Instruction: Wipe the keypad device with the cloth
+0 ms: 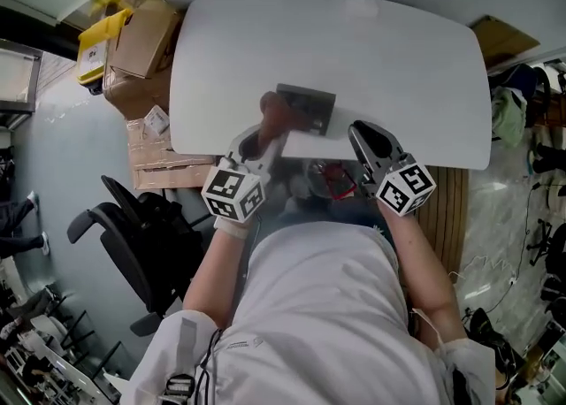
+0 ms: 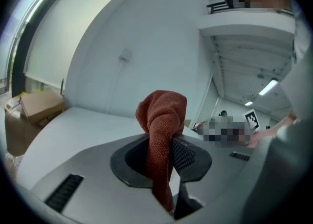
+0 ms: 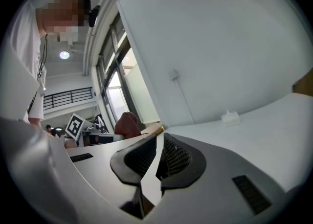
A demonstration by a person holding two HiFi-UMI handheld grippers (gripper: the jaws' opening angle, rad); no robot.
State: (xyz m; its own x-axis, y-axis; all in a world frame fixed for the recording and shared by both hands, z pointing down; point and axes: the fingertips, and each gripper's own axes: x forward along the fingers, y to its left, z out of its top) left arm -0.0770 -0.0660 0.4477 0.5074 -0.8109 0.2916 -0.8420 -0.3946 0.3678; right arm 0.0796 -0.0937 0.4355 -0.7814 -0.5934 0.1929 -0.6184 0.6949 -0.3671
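Nearest the camera, the person's white shirt (image 1: 318, 306) is seen. Beyond it, the reddish cloth (image 2: 161, 115) is clamped in the left gripper (image 1: 263, 147), at the near left of the keypad device (image 1: 308, 104) on the table (image 1: 398, 67). The right gripper (image 1: 363, 135) is closed on nothing. Wiping is judged pending, and the cloth must be lowered onto the device.

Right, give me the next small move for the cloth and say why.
Probably lower the left hand-held gripper so the cloth clamped in it lands on the keypad device. In the head view the cloth overlaps the device's left edge and appears not to be pressed on it yet, while the right hand-held gripper is shut and empty.
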